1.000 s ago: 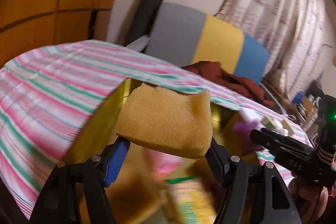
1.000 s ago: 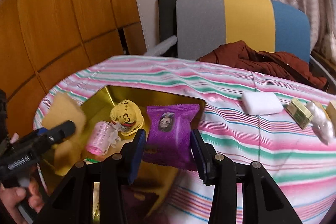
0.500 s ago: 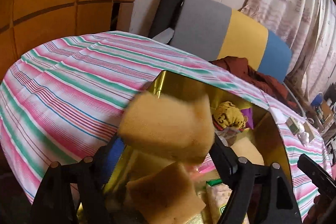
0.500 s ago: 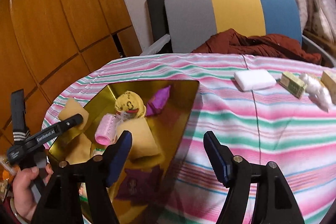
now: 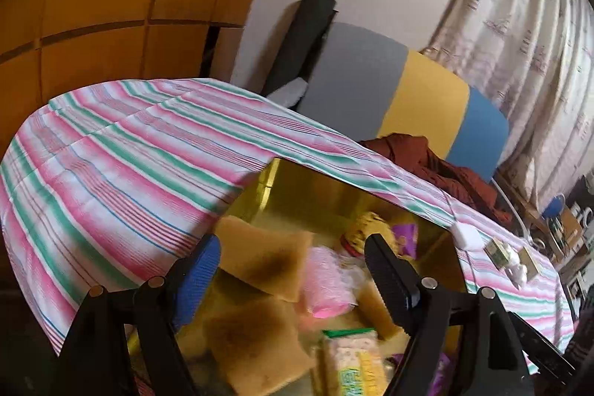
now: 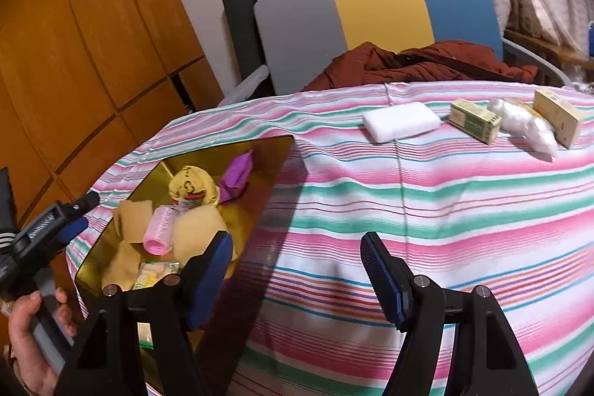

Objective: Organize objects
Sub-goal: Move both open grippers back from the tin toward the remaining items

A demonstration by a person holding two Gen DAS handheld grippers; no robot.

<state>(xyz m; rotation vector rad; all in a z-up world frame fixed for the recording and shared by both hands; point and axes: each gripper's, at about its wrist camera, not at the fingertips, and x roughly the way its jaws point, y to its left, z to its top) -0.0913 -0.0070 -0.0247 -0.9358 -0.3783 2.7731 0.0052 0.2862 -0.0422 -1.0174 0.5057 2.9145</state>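
Right wrist: pink roller [image 6: 159, 230] upright-tilted in tray [image 6: 274, 169]

My left gripper [image 5: 293, 270] gapes wide and empty, my right gripper [image 6: 295, 270] spread too, holding nothing.

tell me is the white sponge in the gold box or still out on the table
Out. The white sponge lies on the striped tablecloth, apart from the gold box.
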